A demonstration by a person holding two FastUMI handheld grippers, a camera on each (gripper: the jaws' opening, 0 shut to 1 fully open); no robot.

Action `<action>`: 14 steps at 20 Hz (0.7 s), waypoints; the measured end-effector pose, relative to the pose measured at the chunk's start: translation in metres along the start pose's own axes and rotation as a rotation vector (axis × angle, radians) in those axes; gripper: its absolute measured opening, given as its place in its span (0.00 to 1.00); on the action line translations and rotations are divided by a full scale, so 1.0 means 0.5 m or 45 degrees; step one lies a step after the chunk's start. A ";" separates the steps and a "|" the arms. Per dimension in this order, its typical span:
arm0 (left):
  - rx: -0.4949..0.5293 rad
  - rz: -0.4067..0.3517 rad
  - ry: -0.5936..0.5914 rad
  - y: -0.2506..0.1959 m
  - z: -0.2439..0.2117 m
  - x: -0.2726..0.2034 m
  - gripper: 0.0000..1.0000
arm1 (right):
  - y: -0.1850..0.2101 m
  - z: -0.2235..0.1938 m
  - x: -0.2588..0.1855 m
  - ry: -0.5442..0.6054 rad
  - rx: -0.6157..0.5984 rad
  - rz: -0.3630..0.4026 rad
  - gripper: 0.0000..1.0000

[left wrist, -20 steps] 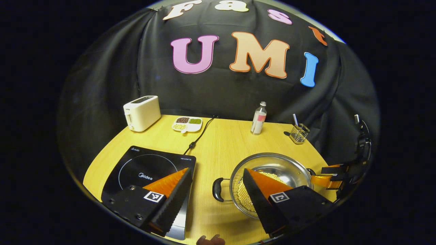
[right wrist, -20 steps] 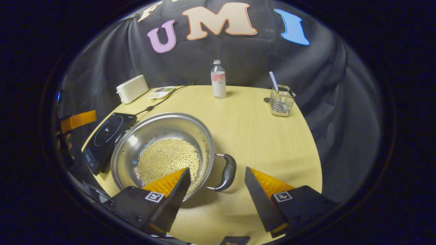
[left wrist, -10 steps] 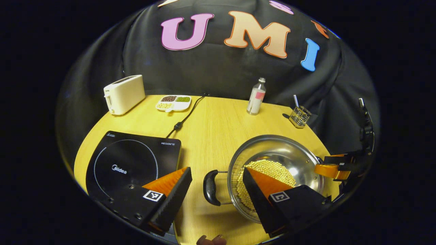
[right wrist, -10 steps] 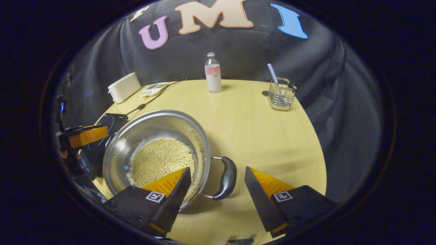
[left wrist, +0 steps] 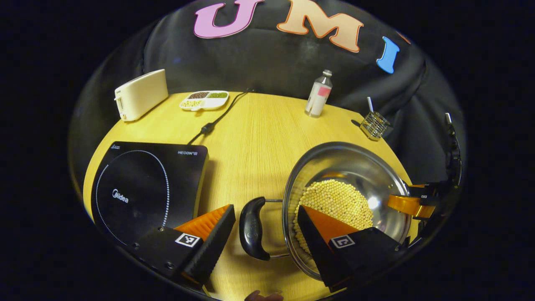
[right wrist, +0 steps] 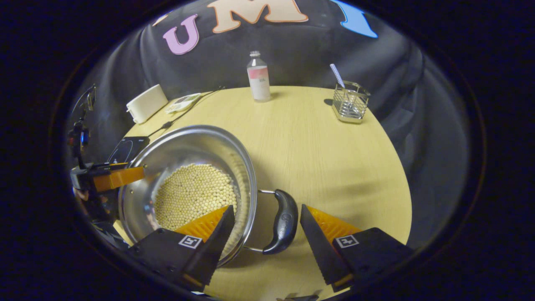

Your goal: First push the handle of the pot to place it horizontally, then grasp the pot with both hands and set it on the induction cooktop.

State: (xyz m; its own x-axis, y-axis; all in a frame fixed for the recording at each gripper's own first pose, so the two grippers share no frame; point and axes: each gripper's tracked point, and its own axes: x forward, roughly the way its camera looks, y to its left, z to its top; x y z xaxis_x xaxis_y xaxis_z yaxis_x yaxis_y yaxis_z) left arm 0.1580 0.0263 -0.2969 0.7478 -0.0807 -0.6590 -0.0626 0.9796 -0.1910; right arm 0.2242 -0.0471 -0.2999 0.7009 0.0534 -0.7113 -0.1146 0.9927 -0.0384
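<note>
Two hand-held grippers: we see each spread wide, gripping nothing.
Left hand-held gripper (left wrist: pixel 264 228): its open fingers straddle the pot's left handle (left wrist: pixel 252 228); we see one finger over the counter (left wrist: pixel 259 133), the other over the pot's rim.
Right hand-held gripper (right wrist: pixel 267 228): it frames the pot's right handle (right wrist: pixel 282 220) the same way, fingers clear of it on both sides.
Pot (left wrist: pixel 347 175): steel, holding pale beans (left wrist: pixel 338 202), standing on the counter right of the induction cooktop (left wrist: pixel 142 184), apart from it.
Handles: we find both lying level.
Far counter edge: toaster (left wrist: pixel 140 94), divided dish (left wrist: pixel 205 99), bottle (left wrist: pixel 319 94), wire holder (left wrist: pixel 375 124).
Cooktop cord (left wrist: pixel 217 119): runs back toward the dish.
</note>
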 end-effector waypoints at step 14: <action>0.002 0.004 0.026 0.001 -0.013 0.025 0.71 | 0.008 -0.015 0.028 0.072 0.128 0.012 0.70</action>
State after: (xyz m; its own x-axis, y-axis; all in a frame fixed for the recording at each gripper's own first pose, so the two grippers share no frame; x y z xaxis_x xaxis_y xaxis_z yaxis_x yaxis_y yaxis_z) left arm 0.1631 0.0245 -0.3100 0.7341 -0.0814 -0.6742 -0.0637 0.9801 -0.1877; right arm 0.2284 -0.0431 -0.3153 0.6592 0.0598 -0.7496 -0.0480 0.9981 0.0374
